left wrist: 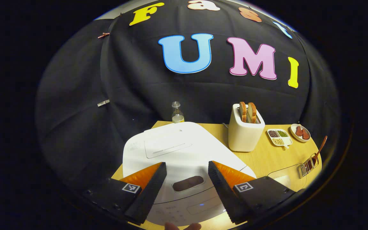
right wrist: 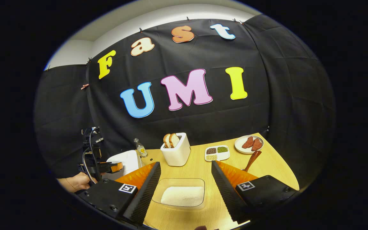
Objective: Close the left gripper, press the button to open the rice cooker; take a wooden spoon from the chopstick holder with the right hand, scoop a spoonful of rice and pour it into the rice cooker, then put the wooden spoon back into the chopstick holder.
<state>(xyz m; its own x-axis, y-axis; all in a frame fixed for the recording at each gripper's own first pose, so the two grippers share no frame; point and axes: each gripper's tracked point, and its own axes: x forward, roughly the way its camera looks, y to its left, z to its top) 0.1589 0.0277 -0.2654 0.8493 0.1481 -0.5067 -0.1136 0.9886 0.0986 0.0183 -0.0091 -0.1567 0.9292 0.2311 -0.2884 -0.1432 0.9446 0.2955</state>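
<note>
- wooden desk [right wrist: 200, 166] against the black cloth wall; right edge and front right corner bare in the right gripper view, with open room there.
- white rice cooker [left wrist: 184, 150] at the left end of the desk, lid down, dark button [left wrist: 187, 183] on its front part.
- small bottle [left wrist: 177, 113] just behind the cooker, at the back edge.
- white toaster [left wrist: 244, 129] with two bread slices, right of the cooker, near the back edge; free wood strip between the two.
- divided dish of beans [right wrist: 217, 153] and plate with red slices [right wrist: 249, 143] toward the back right corner.
- wire chopstick holder [left wrist: 308, 164] near the right edge; wooden spoon [right wrist: 251, 160] inside, handle tilted up and to the right, long axis leaning away from the cooker.
- clear container of rice [right wrist: 182, 195] near the front edge, lying wide side to side.
- left gripper [left wrist: 186, 167] above the front of the cooker, fingers spread wide, button seen between them, holding nothing; contact with the lid not clear.
- right gripper [right wrist: 185, 169] over the rice container, fingers wide apart, holding nothing.
- other gripper and a hand [right wrist: 75, 181] seen at the far left of the right gripper view, beside the cooker.
</note>
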